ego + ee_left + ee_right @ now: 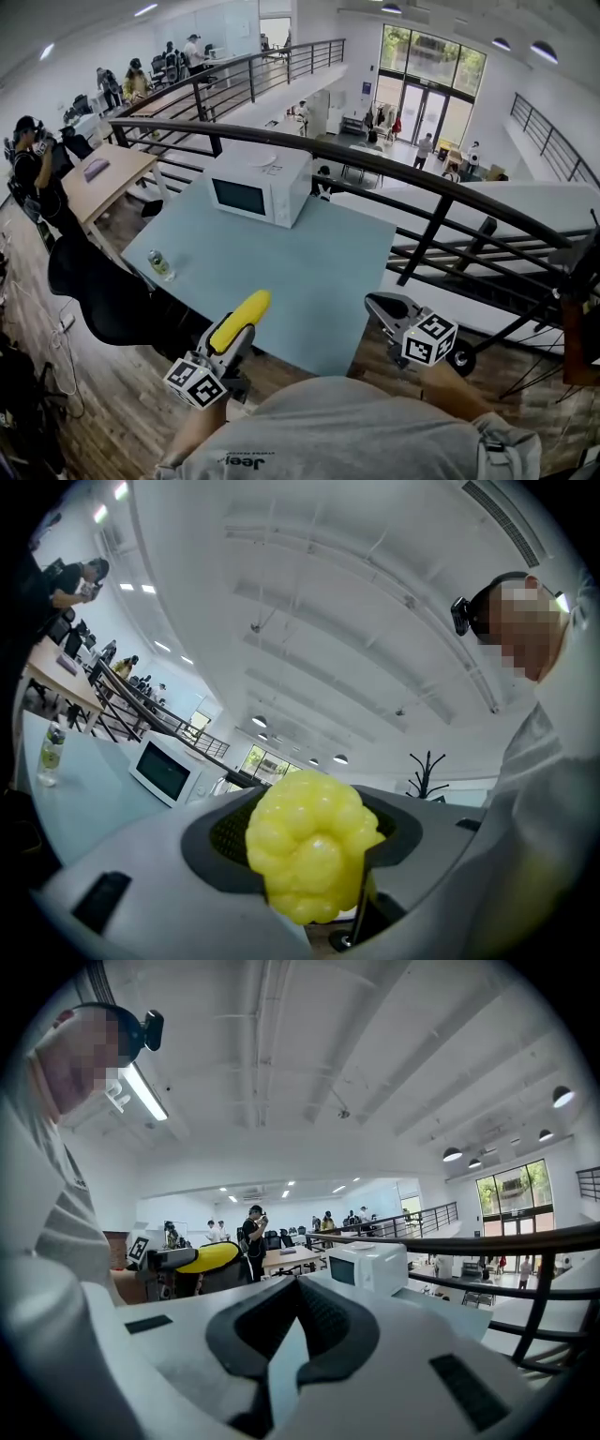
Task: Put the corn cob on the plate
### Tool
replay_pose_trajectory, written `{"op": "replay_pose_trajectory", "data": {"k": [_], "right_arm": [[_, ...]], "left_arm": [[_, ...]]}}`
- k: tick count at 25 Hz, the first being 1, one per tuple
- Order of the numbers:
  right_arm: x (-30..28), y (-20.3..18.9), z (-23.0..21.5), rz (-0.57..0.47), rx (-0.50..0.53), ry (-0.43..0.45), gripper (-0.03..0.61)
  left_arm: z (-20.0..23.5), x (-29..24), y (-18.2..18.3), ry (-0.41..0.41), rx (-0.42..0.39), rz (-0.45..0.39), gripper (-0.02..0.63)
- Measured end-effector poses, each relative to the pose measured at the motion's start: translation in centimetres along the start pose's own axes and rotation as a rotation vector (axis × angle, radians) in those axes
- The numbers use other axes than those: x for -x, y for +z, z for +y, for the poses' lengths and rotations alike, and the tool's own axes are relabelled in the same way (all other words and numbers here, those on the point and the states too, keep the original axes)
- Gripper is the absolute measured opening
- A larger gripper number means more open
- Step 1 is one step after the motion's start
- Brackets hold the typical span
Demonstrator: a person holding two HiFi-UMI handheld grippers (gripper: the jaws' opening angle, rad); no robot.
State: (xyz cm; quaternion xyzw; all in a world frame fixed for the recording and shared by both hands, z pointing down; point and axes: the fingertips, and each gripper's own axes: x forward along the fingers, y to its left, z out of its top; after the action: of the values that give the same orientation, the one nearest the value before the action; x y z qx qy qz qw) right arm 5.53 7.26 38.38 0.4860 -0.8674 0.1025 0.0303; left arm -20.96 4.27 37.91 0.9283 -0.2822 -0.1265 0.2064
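Head view: the left gripper (228, 349) holds the corn cob (241, 320) at the near edge of the blue table (309, 272), with the right gripper (377, 302) well apart from it.

Left gripper view: both jaws clamp the corn cob.

Right gripper view: the 2 jaw tips meet with nothing between them, and a microwave (367, 1265) is ahead.

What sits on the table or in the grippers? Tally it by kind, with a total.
microwave: 1
bottle: 1
corn cob: 1, held in the left gripper
Total: 3
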Motion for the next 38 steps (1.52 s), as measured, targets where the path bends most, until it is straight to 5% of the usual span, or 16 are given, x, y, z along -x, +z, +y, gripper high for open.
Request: {"op": "replay_pose_trajectory", "data": {"k": [18, 25, 32, 38], "right_arm": [[-3.3, 1.2, -21.8, -0.037, -0.089, 0.232, 0.017], [-8.6, 1.3, -22.7, -0.039, -0.083, 0.272, 0.017], [-14.6, 0.2, -21.1, 0.025, -0.061, 0.15, 0.017], [-21.7, 0.9, -20.1, 0.07, -0.017, 0.129, 0.017]], "left_arm": [[-3.4, -15.9, -1.3, 0.257, -0.013, -0.073, 0.264], [0.5, -16.1, -0.8, 0.314, -0.004, -0.054, 0.262], [8.5, -15.2, 1.6, 0.235, -0.006, -0.005, 0.262], [17.3, -16.9, 4.2, 0.189, -0.001, 0.014, 0.262]]}}
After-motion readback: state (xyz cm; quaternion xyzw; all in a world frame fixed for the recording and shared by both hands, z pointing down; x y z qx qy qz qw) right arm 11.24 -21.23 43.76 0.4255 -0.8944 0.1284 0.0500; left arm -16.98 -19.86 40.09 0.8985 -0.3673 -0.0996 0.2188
